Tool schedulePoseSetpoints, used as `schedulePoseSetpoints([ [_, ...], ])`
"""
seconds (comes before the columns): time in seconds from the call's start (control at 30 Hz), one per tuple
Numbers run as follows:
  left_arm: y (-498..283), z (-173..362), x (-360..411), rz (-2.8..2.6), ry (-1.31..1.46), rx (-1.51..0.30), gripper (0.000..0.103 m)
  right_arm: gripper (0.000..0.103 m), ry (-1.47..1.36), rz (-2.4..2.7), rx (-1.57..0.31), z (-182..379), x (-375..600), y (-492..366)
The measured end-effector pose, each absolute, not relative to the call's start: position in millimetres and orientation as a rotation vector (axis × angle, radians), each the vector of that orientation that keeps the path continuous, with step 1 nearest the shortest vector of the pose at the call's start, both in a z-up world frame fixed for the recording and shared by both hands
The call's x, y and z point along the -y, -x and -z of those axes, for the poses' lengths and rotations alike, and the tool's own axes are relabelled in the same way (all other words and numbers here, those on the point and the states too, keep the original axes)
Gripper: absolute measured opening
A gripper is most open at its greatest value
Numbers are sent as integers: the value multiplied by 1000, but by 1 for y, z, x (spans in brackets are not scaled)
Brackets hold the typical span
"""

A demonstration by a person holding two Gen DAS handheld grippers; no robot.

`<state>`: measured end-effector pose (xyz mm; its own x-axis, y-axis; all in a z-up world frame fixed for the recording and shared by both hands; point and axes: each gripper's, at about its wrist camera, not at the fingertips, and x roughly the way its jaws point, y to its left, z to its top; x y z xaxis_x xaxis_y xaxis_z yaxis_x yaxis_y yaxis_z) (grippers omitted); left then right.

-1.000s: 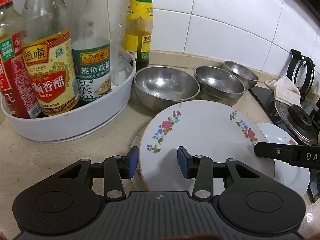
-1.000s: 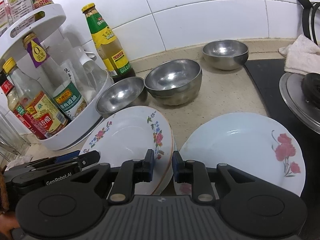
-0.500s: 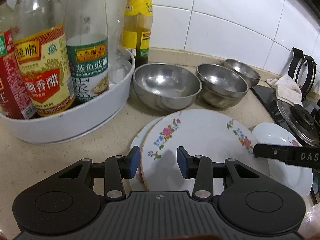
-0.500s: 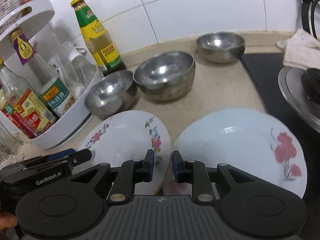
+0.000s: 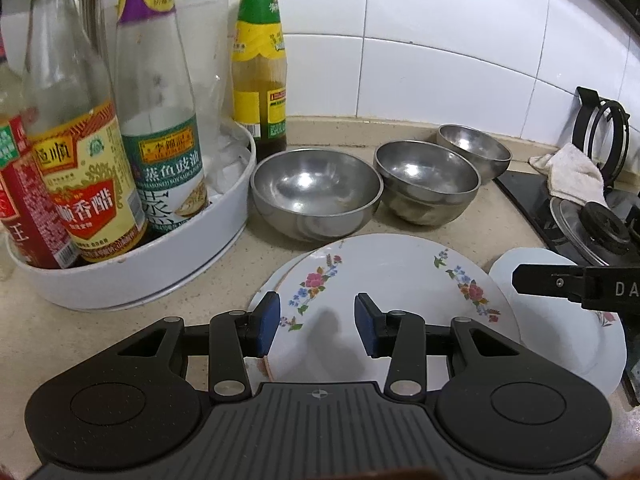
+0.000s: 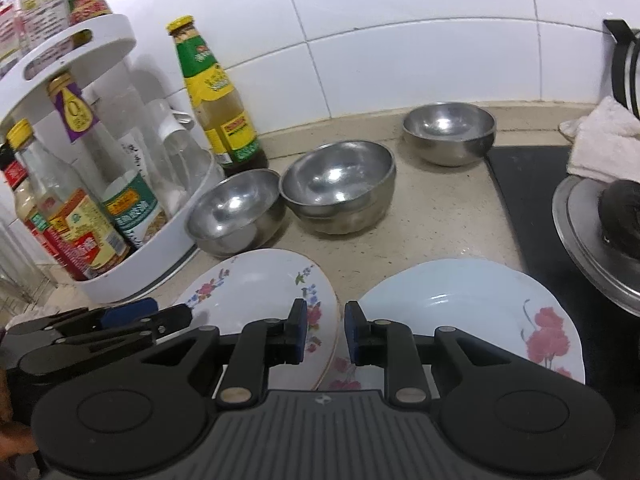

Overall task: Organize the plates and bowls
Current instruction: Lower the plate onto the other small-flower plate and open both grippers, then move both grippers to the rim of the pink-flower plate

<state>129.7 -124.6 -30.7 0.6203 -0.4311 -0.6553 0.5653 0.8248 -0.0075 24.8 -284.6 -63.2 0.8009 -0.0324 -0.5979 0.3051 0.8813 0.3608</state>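
A flower-rimmed white plate (image 5: 396,280) lies on top of another plate on the counter; it also shows in the right wrist view (image 6: 260,284). A pale blue plate with red flowers (image 6: 472,312) lies to its right, also seen in the left wrist view (image 5: 560,340). Three steel bowls stand behind: a large one (image 5: 316,196), a stacked pair (image 5: 426,178) and a small one (image 5: 474,150). My left gripper (image 5: 316,326) is open and empty above the flowered plate's near edge. My right gripper (image 6: 325,330) is slightly open and empty over the gap between the plates.
A white turntable rack (image 5: 132,272) holding sauce bottles stands at the left, with a green-labelled bottle (image 5: 260,72) behind it. A black stove (image 6: 540,208) with a pot lid (image 6: 592,236) and a white cloth (image 6: 604,140) is at the right. A tiled wall is behind.
Both grippers have pulled back and risen a little from the plates. The right gripper's jaws have opened slightly. The plates and bowls have not moved.
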Motion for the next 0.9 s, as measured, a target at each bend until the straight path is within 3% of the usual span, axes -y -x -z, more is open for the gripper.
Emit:
schedulePoseSetpoints([
  [0.17,-119,25,129,525,-207,-674,61,22,-436,140,-602,56,283,-20],
  [0.4,-102,11,136,427,-228,-621,85,23,-392,71,-589,52,289,-15],
  [0.57,-86,2,140,408,-256,-578,86,25,-377,56,-563,46,289,-3],
  [0.63,-80,0,141,415,-274,-570,95,28,-366,64,-548,43,287,3],
  [0.83,-62,-5,130,454,-268,-579,95,28,-360,103,-547,37,276,21],
  [0.9,-56,-5,125,464,-277,-588,100,29,-347,106,-548,36,271,28],
])
